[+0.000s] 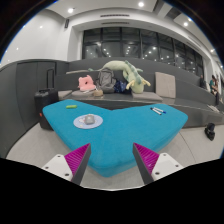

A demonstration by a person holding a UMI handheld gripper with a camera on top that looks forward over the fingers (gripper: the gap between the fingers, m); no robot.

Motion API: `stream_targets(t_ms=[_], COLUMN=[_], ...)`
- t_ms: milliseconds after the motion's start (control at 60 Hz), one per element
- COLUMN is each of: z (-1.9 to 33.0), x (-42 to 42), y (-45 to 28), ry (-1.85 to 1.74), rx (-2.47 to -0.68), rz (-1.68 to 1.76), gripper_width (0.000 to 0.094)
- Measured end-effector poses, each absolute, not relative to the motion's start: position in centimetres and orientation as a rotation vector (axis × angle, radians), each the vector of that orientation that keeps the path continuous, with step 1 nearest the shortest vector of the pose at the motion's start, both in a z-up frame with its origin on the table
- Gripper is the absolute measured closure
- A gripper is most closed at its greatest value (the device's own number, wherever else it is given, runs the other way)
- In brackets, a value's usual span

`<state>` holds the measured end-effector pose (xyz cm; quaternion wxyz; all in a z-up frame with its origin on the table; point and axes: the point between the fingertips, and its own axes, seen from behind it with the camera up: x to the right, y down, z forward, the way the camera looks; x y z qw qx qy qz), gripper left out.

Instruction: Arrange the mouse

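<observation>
Both fingers [113, 163] with pink pads [75, 160] stand apart, released, holding nothing; their bases are cut off below. Beyond them lies a teal table [120, 128]. On it, far ahead to the left, rests a small grey thing [88, 121], probably the mouse, too small to tell surely. Another tiny object [156, 111] on the right is unclear. Plush toys [112, 77] lie behind on a sofa [40, 75].

Place: an office or lounge-like room.
Evidence: recessed ceiling lights [71, 11], dark glass partition wall [140, 45], grey sofa [60, 75] (plush toys [112, 76] piled on it), teal table [115, 125].
</observation>
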<state>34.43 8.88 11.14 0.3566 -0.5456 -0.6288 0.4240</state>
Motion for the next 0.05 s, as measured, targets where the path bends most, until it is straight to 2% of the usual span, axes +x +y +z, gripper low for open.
stream_targets(t_ms=[50], z=[11.14], x=[34.71], y=[8.48], ry=[-1.633], rx=[-1.407], rz=[1.110], gripper_width=[0.0083])
